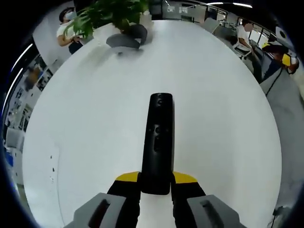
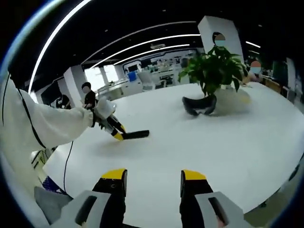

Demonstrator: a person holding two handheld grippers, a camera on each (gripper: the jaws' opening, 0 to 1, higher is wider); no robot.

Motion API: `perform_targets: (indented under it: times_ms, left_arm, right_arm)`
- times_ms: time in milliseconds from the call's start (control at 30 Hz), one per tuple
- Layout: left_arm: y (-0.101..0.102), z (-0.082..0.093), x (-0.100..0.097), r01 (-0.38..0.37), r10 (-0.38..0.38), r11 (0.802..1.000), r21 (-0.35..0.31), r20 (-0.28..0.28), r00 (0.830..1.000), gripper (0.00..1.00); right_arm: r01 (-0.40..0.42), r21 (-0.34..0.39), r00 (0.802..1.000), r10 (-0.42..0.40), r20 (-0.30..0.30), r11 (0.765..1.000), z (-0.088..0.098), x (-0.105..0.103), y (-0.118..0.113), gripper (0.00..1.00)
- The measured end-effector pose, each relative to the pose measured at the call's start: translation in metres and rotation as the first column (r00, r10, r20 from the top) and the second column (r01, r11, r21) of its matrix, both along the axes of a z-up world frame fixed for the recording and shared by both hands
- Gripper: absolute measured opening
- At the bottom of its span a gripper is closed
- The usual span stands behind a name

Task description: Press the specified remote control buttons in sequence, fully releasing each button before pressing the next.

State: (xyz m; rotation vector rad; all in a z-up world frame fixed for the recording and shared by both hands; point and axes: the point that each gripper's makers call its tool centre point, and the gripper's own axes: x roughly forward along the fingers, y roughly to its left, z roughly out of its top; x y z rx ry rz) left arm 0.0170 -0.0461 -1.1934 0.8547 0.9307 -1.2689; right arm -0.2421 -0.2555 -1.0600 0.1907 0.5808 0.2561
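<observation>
A long black remote control [image 1: 158,142] points away from me over the white table [image 1: 95,118], its buttons facing up. My left gripper [image 1: 156,183] is shut on the remote's near end, yellow-tipped fingers on either side. In the right gripper view the same remote [image 2: 135,135] shows small at the left, held low over the table by the left gripper [image 2: 116,131] in a white-sleeved hand. My right gripper [image 2: 153,183] is open above the table's near part, nothing between its jaws, well apart from the remote.
A potted green plant [image 2: 211,71] stands at the far side of the table, with a dark grey headset-like object [image 2: 199,105] in front of it; both also appear at the top, plant [image 1: 111,14] and object [image 1: 127,38]. People sit beyond the table edges.
</observation>
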Motion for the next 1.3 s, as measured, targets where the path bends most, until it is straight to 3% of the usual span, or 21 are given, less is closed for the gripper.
perform_targets:
  times_ms: [167,400,500,567,800,1033,1067,1100,1300]
  left_arm:
    - [-0.001,0.0,0.006,-0.023,0.023,1.0,0.01,0.0,1.0,0.24]
    - [-0.001,0.0,0.018,-0.046,0.046,0.999,0.023,0.004,0.999,0.24]
    - [-0.001,0.0,0.024,-0.04,0.04,0.999,0.031,0.008,0.999,0.24]
    - [-0.001,0.0,0.032,-0.022,0.021,0.999,0.03,0.042,0.999,0.24]
    - [0.0,0.0,0.042,-0.057,0.056,0.998,0.036,0.019,0.998,0.25]
    - [0.002,-0.001,0.05,-0.076,0.076,0.997,0.023,0.006,0.997,0.26]
    - [0.002,-0.001,0.051,-0.087,0.087,0.996,0.023,0.003,0.996,0.28]
    - [0.005,-0.001,0.054,-0.143,0.143,0.989,0.034,0.001,0.99,0.3]
    - [0.005,0.001,0.051,-0.173,0.171,0.984,0.036,0.051,0.984,0.32]
  right_arm:
    - [-0.011,-0.057,0.999,0.009,-0.036,0.998,-0.02,-0.002,-0.002,0.45]
    - [-0.041,-0.151,0.998,0.035,-0.044,0.988,-0.027,-0.005,-0.006,0.45]
    - [-0.039,-0.156,0.998,0.031,-0.056,0.987,-0.03,-0.004,-0.01,0.44]
    - [-0.032,-0.135,0.998,0.024,-0.059,0.99,-0.03,-0.003,-0.011,0.44]
    - [-0.013,-0.126,0.996,0.002,-0.089,0.992,-0.046,-0.003,-0.013,0.42]
    - [-0.035,-0.163,0.995,0.019,-0.099,0.986,-0.051,-0.002,-0.008,0.39]
    - [-0.039,-0.167,0.995,0.023,-0.097,0.985,-0.051,-0.002,-0.008,0.39]
    - [-0.042,-0.177,0.994,0.023,-0.104,0.983,-0.053,-0.003,-0.008,0.38]
    - [-0.052,-0.221,0.996,0.034,-0.086,0.974,-0.051,-0.001,-0.007,0.39]
